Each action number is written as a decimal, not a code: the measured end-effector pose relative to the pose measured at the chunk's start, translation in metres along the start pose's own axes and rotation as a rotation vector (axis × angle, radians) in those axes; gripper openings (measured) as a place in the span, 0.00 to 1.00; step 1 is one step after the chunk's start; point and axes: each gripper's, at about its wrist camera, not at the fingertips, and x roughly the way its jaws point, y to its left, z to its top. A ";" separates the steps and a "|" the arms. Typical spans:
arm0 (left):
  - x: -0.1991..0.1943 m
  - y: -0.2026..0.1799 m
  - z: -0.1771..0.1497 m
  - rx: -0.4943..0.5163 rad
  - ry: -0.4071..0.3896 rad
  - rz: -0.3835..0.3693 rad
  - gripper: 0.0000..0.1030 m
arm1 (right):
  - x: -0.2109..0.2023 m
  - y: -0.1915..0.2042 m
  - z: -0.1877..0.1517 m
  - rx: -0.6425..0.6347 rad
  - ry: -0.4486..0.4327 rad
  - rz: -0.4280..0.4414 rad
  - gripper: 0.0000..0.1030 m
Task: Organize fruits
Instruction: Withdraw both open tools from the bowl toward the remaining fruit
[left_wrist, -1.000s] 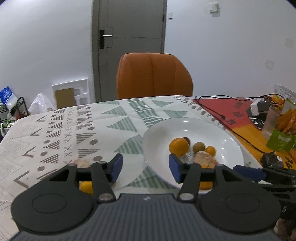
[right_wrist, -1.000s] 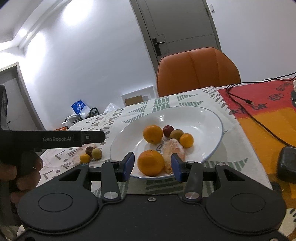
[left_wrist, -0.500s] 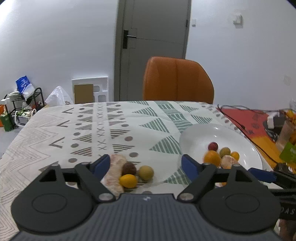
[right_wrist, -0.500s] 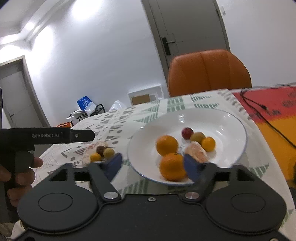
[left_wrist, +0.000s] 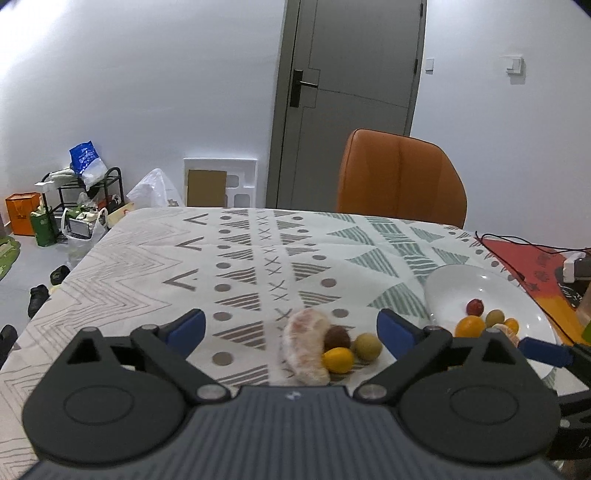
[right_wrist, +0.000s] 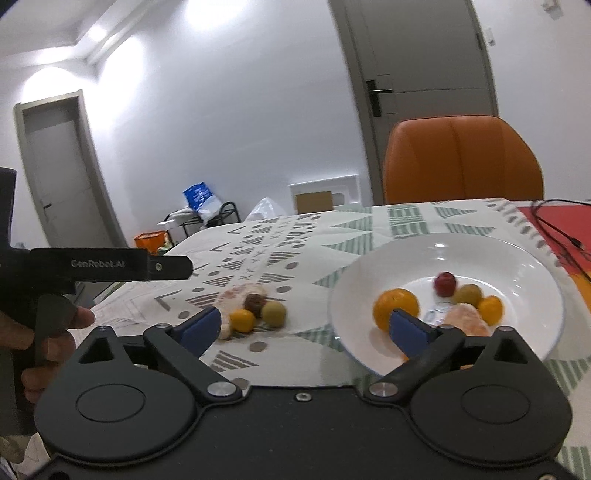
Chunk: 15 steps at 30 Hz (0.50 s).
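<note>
A white plate (right_wrist: 443, 251) holds an orange (right_wrist: 395, 308), a red fruit (right_wrist: 445, 283), a green fruit (right_wrist: 468, 294), a small orange one (right_wrist: 490, 309) and a peeled segment (right_wrist: 465, 321). Left of it on the cloth lie a peeled piece (left_wrist: 304, 347), a brown fruit (left_wrist: 337, 336), a yellow fruit (left_wrist: 338, 360) and a green fruit (left_wrist: 366, 346). My left gripper (left_wrist: 290, 328) is open, with this loose group just ahead between its fingers. My right gripper (right_wrist: 304, 326) is open and empty, its right finger in front of the orange.
An orange chair (left_wrist: 400, 177) stands behind the patterned tablecloth (left_wrist: 240, 266). A black cable (left_wrist: 517, 240) crosses a red and orange mat (left_wrist: 524, 258) at the right. Bags and a rack (left_wrist: 81, 192) clutter the floor beyond the table's left edge. A hand (right_wrist: 55, 325) holds the left tool.
Both grippers have opened wider and drawn back. The left view swung left, so the loose fruit now shows between its fingers. The right fingers no longer frame the near orange.
</note>
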 end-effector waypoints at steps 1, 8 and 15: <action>0.000 0.001 -0.001 0.002 0.002 0.003 0.94 | 0.001 0.002 0.000 -0.005 0.005 0.006 0.91; 0.009 0.011 -0.010 -0.018 0.036 -0.020 0.85 | 0.015 0.013 -0.001 -0.033 0.053 0.015 0.69; 0.023 0.014 -0.017 -0.037 0.082 -0.053 0.64 | 0.027 0.016 0.001 -0.043 0.085 0.022 0.54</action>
